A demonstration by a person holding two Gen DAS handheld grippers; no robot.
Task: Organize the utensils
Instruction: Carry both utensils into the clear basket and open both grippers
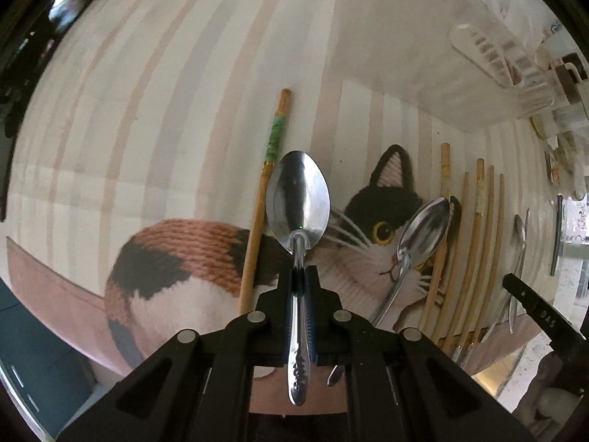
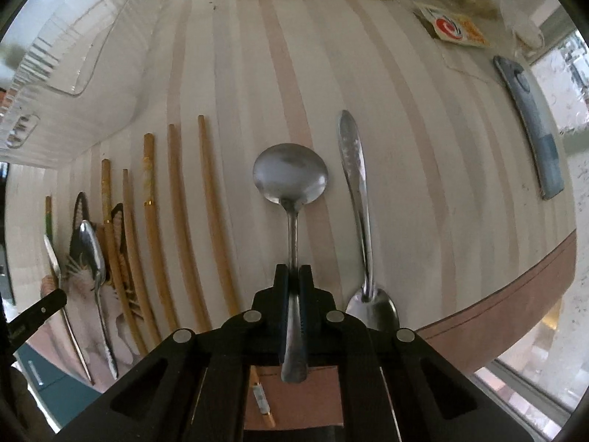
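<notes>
My left gripper (image 1: 299, 276) is shut on the handle of a shiny oval spoon (image 1: 298, 199), whose bowl points away over a striped cloth with a cat picture (image 1: 176, 258). A green-banded chopstick (image 1: 270, 184) lies just left of it, and a second spoon (image 1: 423, 228) lies on the cat's face to the right. My right gripper (image 2: 292, 276) is shut on the handle of a round-bowled spoon (image 2: 291, 176). Another spoon (image 2: 357, 199) lies right of it, with its bowl toward me. Several wooden chopsticks (image 2: 176, 221) lie in a row to the left.
A clear plastic organizer tray (image 1: 489, 59) stands at the back, also in the right wrist view as the clear tray (image 2: 55, 55). A grey-blue flat device (image 2: 530, 125) and packets (image 2: 456, 29) lie far right. The table's brown edge (image 2: 515, 302) curves at lower right, with a window beyond.
</notes>
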